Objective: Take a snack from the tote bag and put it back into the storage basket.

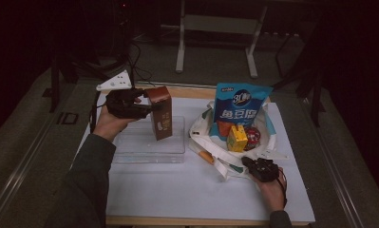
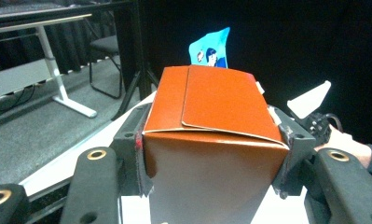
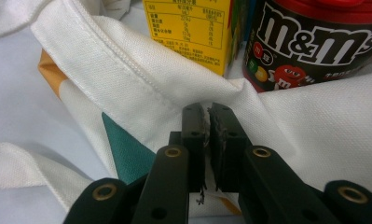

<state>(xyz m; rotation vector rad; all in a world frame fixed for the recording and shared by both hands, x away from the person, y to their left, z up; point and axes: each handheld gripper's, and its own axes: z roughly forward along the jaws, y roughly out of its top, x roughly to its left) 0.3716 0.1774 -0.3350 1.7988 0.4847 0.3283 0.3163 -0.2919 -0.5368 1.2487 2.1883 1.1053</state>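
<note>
A: What is held by the left tongs (image 1: 146, 108)?

B: A brown carton (image 1: 160, 113) is clamped between both jaws, seen left of centre in the high view. It is kept upright above a clear plastic tray (image 1: 130, 151), which is set on the white tabletop (image 1: 168, 190). In the left gripper view the carton's folded top (image 2: 211, 105) is seen at the centre of the frame, pressed by a jaw on either side.

A: And the right tongs (image 1: 248, 163)?

B: They are pinched shut on the rim of a white cloth bag (image 1: 214, 153), lower right of centre in the high view. In the right gripper view the jaws are seen closed together on the white fabric (image 3: 174, 84) at mid-frame.

A: What is noted inside the bag?

B: A blue snack packet (image 1: 239, 105) is stood upright at the back. A yellow juice box (image 1: 237, 138) and a red-lidded M&M's tub (image 1: 252, 136) are seen just beside each other in front of it; both are seen along the top edge of the right gripper view.
</note>
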